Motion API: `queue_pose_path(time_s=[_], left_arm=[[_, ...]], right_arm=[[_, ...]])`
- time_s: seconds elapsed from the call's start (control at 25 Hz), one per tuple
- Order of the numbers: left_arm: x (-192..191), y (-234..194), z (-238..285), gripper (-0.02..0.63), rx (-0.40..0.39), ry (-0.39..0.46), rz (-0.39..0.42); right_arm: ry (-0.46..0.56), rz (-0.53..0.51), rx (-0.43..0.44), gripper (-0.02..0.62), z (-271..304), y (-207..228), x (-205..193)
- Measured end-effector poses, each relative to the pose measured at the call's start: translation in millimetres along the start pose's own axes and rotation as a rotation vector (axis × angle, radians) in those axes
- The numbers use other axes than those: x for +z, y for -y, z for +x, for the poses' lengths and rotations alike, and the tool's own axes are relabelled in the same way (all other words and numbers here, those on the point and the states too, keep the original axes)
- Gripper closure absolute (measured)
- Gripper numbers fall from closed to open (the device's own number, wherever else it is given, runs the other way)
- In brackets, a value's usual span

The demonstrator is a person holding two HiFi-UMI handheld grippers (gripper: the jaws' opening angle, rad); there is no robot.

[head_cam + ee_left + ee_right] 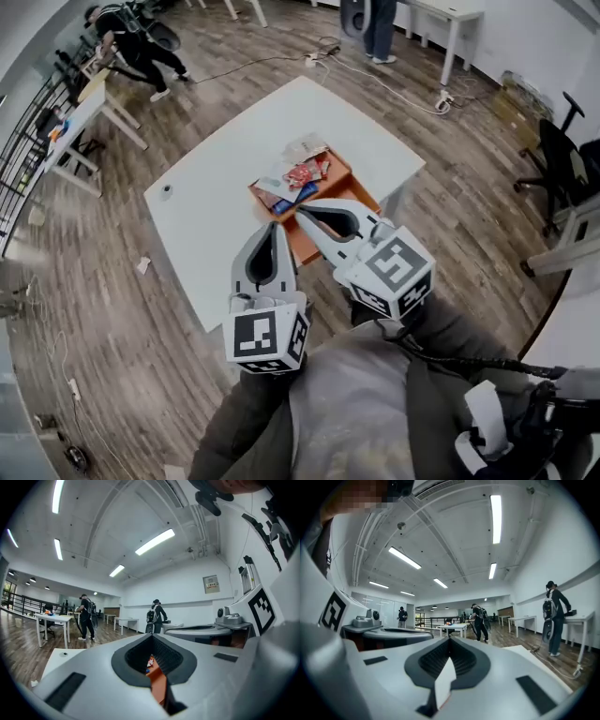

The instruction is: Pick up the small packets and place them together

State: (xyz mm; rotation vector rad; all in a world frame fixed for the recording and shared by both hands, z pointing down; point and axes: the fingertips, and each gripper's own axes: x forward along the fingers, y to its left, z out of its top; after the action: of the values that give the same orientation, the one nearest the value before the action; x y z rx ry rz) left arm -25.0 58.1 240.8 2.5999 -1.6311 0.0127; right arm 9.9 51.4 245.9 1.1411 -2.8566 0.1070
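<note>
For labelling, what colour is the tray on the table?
Orange tray; best in the head view.

Left gripper, right gripper side by side, pointing level, tips converging; jaws of both pressed together.

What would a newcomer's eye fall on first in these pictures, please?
Probably the left hand-held gripper and right hand-held gripper, side by side low in the head view. Beyond them an orange tray of small packets sits on the white table. In the right gripper view, a thin white packet is pinched between the shut jaws.
</note>
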Motion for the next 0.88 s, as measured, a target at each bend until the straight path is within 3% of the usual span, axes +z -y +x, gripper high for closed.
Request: queue_pose_path(time_s=[0.28, 0.88], left_arm=[[2, -23, -1, 0.607, 0.094, -0.007, 0.014], [3, -31, 25, 0.607, 0.067, -0.014, 0.011]], right_arm=[[0.037, 0.032, 0.062, 0.591, 15, 0, 5], [0.023, 0.025, 0.046, 0.591, 33, 16, 5]])
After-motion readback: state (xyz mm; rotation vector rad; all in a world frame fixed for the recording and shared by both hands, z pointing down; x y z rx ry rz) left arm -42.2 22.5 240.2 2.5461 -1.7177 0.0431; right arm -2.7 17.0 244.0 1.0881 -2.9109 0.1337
